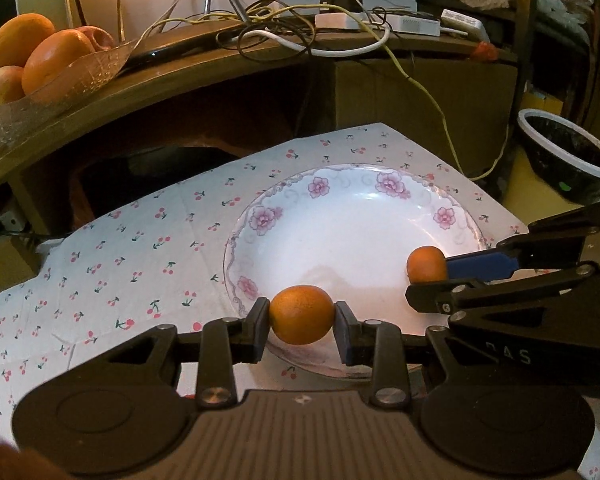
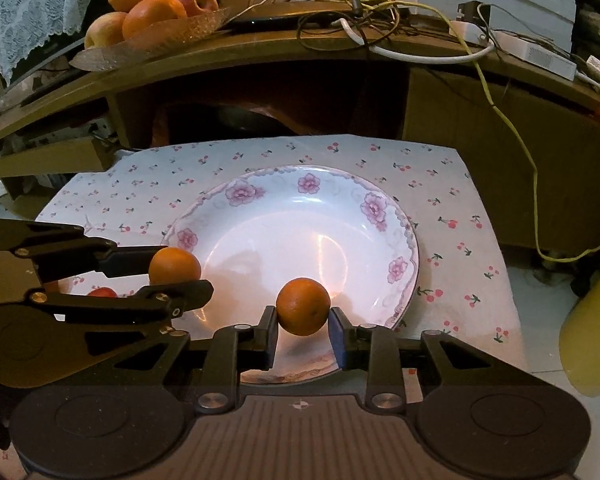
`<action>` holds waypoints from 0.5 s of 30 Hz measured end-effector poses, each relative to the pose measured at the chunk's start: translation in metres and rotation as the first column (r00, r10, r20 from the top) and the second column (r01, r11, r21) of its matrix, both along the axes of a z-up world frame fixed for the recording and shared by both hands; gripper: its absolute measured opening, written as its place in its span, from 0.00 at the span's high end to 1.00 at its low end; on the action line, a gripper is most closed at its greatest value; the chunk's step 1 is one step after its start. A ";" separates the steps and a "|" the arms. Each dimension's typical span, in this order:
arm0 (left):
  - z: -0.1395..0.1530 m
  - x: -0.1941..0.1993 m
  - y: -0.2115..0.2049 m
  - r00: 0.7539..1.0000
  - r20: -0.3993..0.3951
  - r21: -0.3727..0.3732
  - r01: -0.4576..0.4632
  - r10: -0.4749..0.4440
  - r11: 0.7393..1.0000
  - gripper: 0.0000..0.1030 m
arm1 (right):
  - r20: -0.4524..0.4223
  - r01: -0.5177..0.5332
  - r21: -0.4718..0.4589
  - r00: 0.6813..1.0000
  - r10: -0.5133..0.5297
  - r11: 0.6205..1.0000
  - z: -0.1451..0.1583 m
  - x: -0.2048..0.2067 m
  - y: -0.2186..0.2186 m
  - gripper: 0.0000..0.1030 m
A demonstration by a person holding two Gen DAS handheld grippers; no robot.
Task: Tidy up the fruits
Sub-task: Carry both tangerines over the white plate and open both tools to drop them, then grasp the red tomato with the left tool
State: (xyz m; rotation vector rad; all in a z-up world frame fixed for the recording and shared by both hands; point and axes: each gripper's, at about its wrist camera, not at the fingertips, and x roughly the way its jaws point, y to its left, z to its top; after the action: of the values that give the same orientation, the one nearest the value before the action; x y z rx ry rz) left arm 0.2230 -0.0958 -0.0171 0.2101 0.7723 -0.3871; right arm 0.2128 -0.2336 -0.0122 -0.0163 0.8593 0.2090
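A white plate (image 1: 340,232) (image 2: 284,240) with pink flowers on its rim lies on a cherry-print cloth (image 1: 140,240) (image 2: 440,184). My left gripper (image 1: 302,320) is shut on a small orange (image 1: 302,314) over the plate's near rim. In the right wrist view the left gripper (image 2: 176,276) reaches in from the left with that orange (image 2: 175,266) at its tip. My right gripper (image 2: 303,316) holds a second small orange (image 2: 303,306) between its pads, above the plate's near part. From the left wrist view this right gripper (image 1: 428,276) and its orange (image 1: 426,264) are over the plate's right side.
A glass bowl (image 1: 80,76) (image 2: 160,36) of large oranges and apples stands on the wooden shelf behind, beside tangled cables (image 1: 300,24) (image 2: 360,12). A black bin with a white rim (image 1: 568,152) sits to the right. A yellow object (image 2: 592,340) stands right of the cloth.
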 end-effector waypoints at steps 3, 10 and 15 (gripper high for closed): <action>0.000 0.000 0.000 1.000 -0.001 0.002 0.000 0.000 1.000 0.62 | 0.000 0.002 0.001 1.000 -0.002 1.000 0.000 0.000 -0.001 0.68; 0.004 -0.001 0.004 1.000 0.004 0.005 -0.019 0.019 1.000 0.57 | 0.010 0.002 0.001 1.000 -0.002 1.000 0.002 0.001 -0.001 0.67; 0.009 -0.007 0.013 0.999 0.009 -0.002 -0.032 0.032 1.000 0.55 | 0.022 -0.001 -0.001 1.000 0.001 1.000 0.005 -0.001 0.000 0.62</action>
State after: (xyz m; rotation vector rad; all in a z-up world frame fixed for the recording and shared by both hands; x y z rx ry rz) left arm 0.2163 -0.0832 -0.0086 0.1980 0.7653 -0.3566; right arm 0.2114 -0.2339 -0.0076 -0.0204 0.8371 0.2089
